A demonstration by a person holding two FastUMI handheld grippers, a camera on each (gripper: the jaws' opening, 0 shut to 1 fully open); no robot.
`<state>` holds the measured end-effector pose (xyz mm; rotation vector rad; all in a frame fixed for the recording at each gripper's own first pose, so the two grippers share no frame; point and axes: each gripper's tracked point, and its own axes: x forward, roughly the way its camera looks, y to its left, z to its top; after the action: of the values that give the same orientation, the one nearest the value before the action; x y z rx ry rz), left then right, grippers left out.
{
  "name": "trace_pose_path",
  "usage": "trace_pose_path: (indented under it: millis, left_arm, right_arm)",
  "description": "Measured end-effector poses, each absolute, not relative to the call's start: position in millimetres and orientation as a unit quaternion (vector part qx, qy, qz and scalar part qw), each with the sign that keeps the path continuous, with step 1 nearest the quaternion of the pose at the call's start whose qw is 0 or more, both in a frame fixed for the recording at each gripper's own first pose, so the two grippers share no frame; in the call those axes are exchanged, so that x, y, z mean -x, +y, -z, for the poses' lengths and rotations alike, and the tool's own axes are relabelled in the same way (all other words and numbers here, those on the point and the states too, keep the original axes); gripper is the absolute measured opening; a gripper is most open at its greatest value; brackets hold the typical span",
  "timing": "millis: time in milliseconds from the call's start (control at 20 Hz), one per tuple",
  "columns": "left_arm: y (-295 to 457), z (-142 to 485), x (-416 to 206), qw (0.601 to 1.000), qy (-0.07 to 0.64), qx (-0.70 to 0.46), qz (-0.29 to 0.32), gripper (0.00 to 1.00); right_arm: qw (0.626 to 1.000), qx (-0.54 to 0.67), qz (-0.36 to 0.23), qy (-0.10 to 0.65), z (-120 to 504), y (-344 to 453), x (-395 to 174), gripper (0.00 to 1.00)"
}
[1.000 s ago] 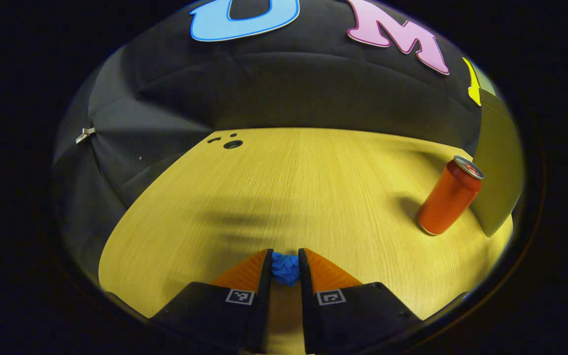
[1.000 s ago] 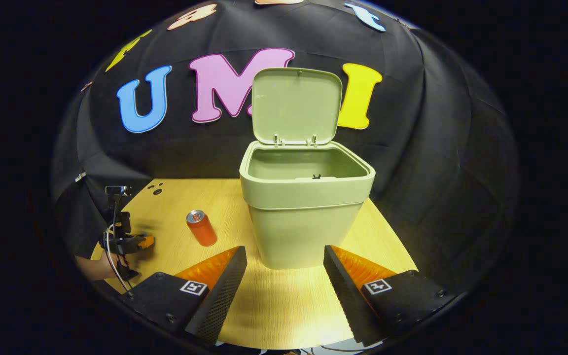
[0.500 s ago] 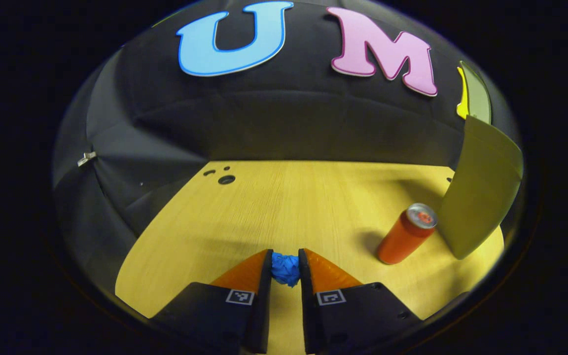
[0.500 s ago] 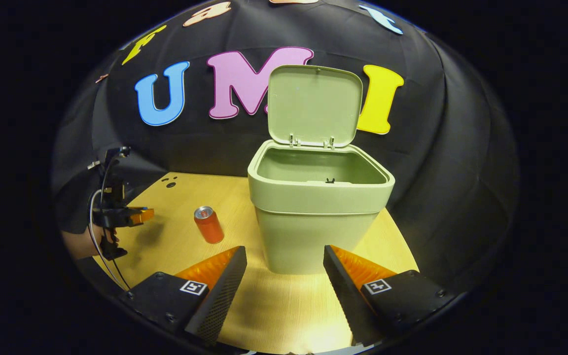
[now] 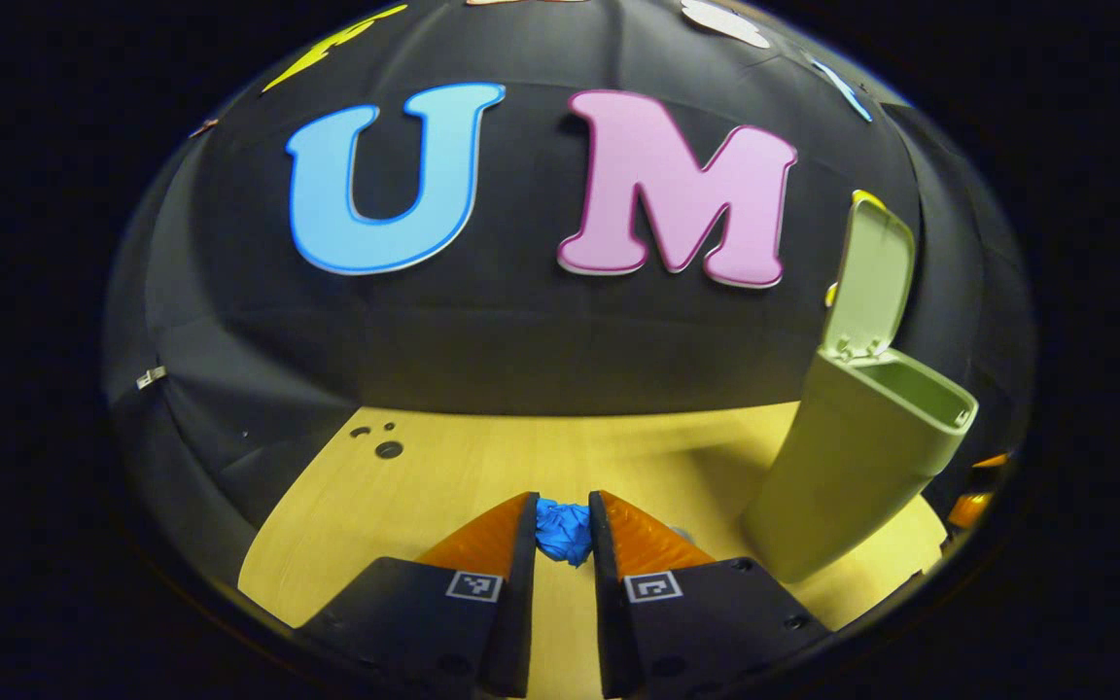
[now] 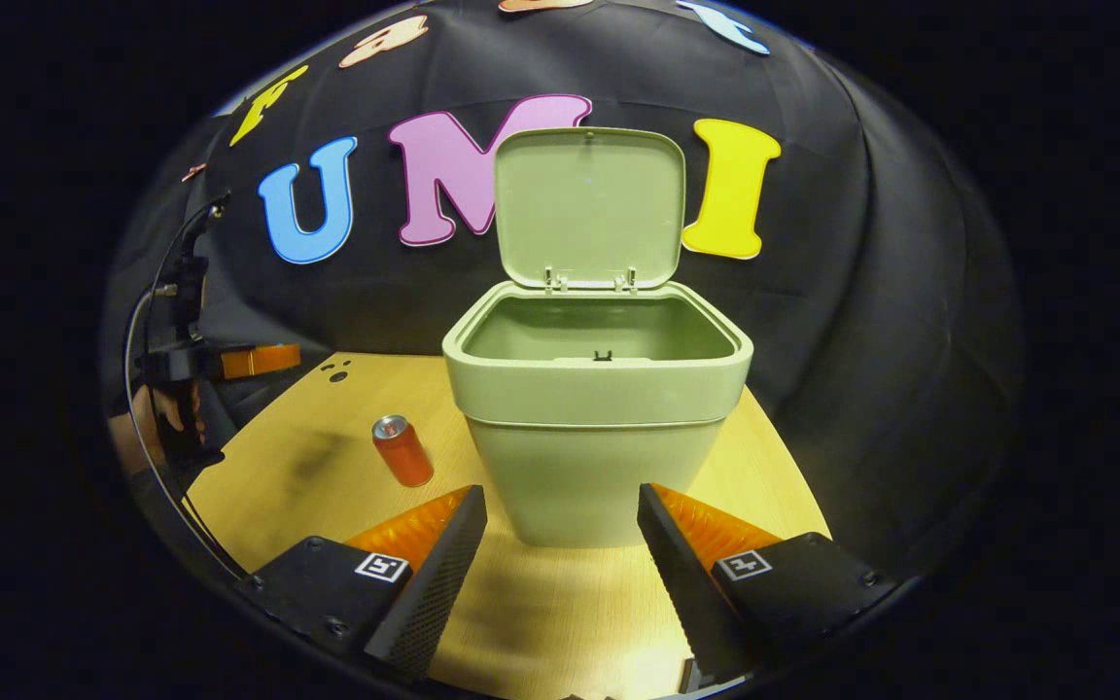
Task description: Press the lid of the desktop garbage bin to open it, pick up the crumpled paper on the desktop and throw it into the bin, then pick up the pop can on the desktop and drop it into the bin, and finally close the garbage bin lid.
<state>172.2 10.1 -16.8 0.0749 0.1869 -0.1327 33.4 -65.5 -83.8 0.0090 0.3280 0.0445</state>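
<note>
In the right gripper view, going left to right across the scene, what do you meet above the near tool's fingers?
Left tool, held by a hand → pop can standing on the desktop → garbage bin with its lid open.

We note the following colours. The crumpled paper point(image 5: 563, 531) is bright blue. The garbage bin point(image 6: 594, 428) and its lid point(image 6: 589, 206) are pale sage green throughout. The pop can point(image 6: 402, 451) is orange-red with a silver top. The desk point(image 6: 560, 603) shows a light yellow wood-grain pattern.
</note>
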Motion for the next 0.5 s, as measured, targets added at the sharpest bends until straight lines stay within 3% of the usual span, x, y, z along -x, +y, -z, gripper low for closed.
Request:
trace_pose_path:
  millis: [500]
  left_arm:
    - [-170.0,-47.4,-161.8,0.973,0.046,-0.044,0.221,0.31]
  right_arm:
    - [0.985,-0.047,0.014,0.166,100.0,-121.1,-21.2,0.98]
